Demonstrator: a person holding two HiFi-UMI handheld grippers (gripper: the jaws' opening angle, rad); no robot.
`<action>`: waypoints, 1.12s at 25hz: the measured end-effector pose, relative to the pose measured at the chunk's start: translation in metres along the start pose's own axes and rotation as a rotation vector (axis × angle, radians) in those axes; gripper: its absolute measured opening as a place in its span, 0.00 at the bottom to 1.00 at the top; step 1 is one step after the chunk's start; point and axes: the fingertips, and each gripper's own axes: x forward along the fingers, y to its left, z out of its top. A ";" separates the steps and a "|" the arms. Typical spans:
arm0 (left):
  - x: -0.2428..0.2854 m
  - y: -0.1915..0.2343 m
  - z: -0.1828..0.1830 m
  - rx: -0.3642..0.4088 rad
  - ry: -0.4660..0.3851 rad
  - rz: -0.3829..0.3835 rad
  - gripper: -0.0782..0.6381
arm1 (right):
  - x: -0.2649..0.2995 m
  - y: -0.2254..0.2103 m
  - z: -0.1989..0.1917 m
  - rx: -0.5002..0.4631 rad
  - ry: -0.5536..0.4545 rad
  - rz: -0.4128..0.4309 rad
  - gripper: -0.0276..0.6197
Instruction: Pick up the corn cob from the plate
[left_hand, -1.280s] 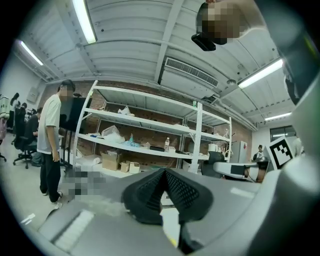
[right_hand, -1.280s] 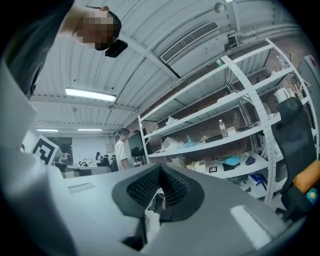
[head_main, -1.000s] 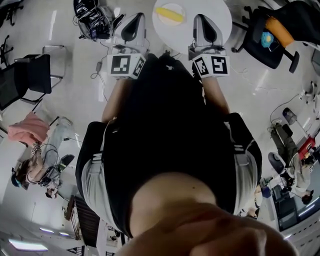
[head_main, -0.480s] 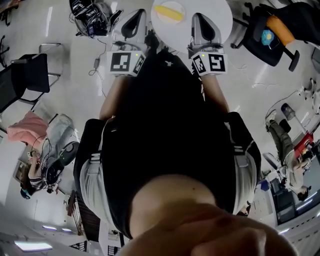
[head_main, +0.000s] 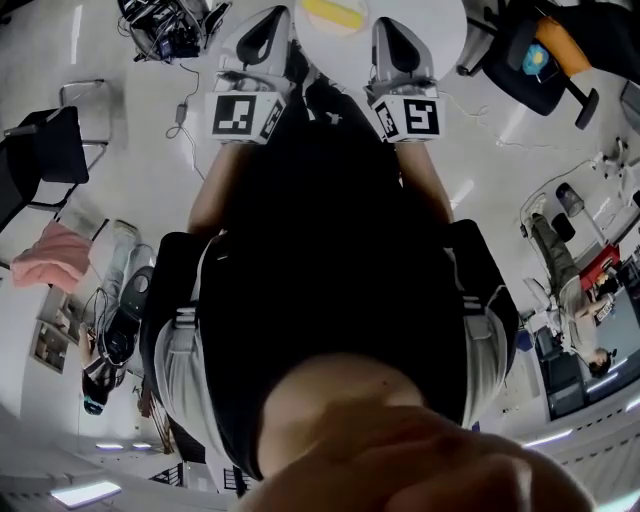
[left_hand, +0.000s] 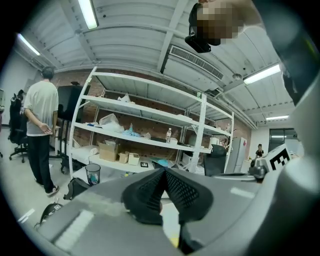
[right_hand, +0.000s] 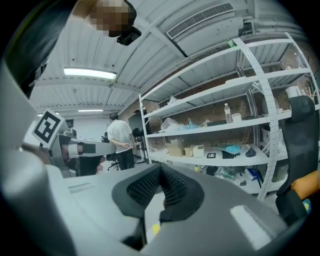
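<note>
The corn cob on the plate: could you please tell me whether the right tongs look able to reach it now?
Probably yes: nothing stands between the right tongs and the corn cob, though the jaws are shut and must open first.

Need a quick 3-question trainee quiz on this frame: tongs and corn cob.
1. True or false: the right tongs grip the corn cob.
2. In the head view, the corn cob lies: A) at the top edge, between the two tongs; B) on the pink cloth; C) on a shelf.
3. Fill in: the left tongs have jaws that are ____, with nothing between them.
Key: 1 false; 2 A; 3 shut.
</note>
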 end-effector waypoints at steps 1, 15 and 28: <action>0.001 0.001 -0.004 -0.002 0.006 -0.003 0.11 | 0.001 0.000 -0.004 0.001 0.007 -0.004 0.05; 0.021 0.020 -0.044 -0.043 0.054 -0.019 0.11 | 0.020 -0.004 -0.050 -0.013 0.111 -0.039 0.05; 0.046 0.038 -0.073 -0.074 0.097 -0.039 0.11 | 0.048 -0.008 -0.127 -0.049 0.313 0.006 0.15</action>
